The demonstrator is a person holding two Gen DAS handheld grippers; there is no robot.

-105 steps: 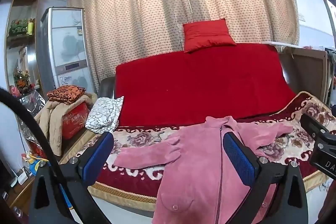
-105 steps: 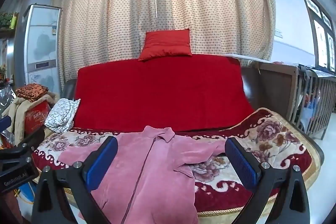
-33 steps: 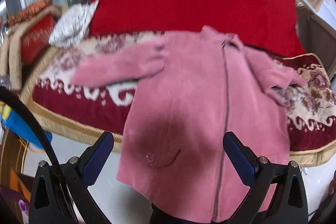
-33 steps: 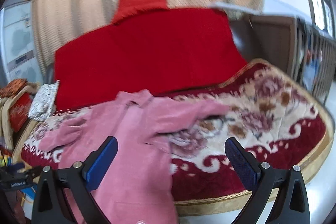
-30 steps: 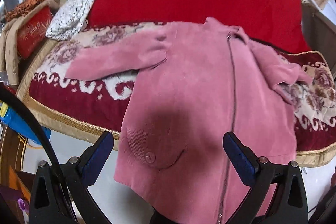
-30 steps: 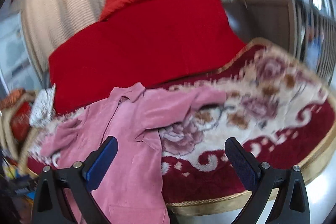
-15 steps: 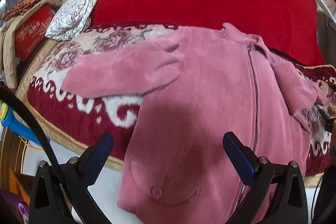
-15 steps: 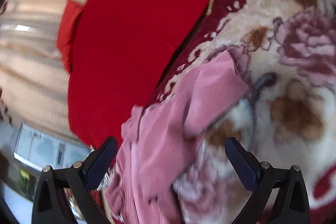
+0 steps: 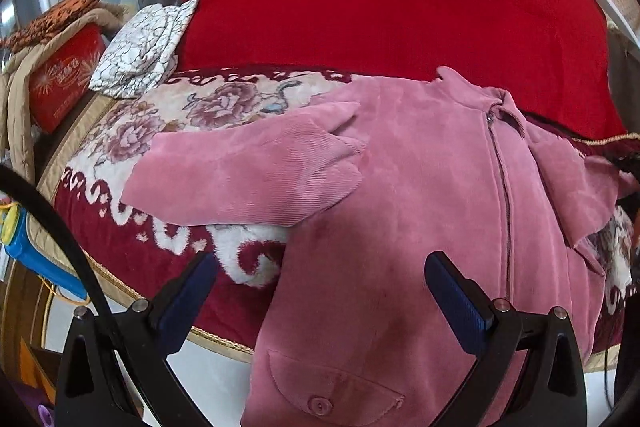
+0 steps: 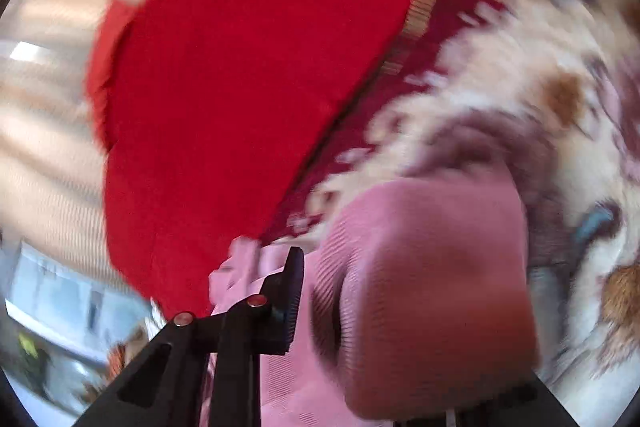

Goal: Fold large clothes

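Now right gripper (image 10: pixel 360 311) jaws closing around pink corduroy jacket (image 9: pixel 420 207) sleeve cuff; left gripper (image 9: pixel 320 291) jaws spread, empty; shallow pinch risks cuff slipping.

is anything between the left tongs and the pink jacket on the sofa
Nothing visible. The left tongs hang open over the pink jacket, with only air between its blue pads and the fabric. The near sleeve lies spread on the floral blanket, uncovered.

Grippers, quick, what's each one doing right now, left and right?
Left gripper: open, holding nothing, above the pink jacket.
Right gripper: jaws closing with the jacket's sleeve cuff between them; firm grip cannot be told.
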